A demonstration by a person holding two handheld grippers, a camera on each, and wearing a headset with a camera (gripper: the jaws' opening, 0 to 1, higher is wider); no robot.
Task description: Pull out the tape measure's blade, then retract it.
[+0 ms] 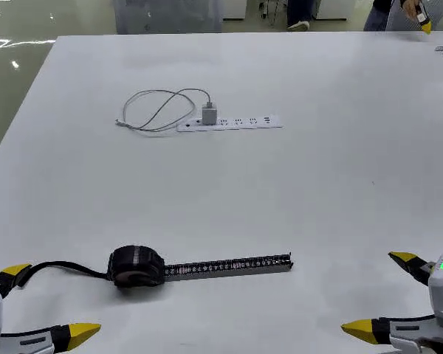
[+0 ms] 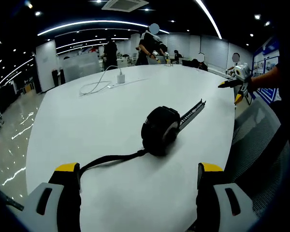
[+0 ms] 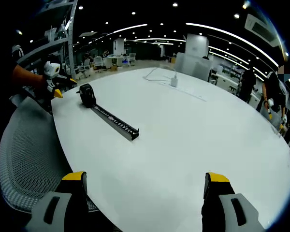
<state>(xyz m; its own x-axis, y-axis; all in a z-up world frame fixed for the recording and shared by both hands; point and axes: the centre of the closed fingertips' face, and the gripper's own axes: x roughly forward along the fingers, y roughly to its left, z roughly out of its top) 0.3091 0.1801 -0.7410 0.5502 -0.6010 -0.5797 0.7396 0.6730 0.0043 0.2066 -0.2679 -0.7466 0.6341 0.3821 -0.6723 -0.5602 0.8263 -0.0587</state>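
Lying at lower left on the tabletop (image 1: 295, 192): tape measure (image 1: 136, 266), blade (image 1: 229, 265) partly out. Flanking it, left tool (image 1: 50, 302) and right tool (image 1: 380, 293), both spread wide and empty, probably placed to take case and blade tip.

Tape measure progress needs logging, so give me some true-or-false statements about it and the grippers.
The tape measure has its blade partly pulled out on the table. True.
The left gripper is open, the strap ungripped. True.
The right gripper is shut on the blade. False: the right gripper is open, apart from it.
The power strip touches the tape measure. False: the power strip lies apart, farther across the table.
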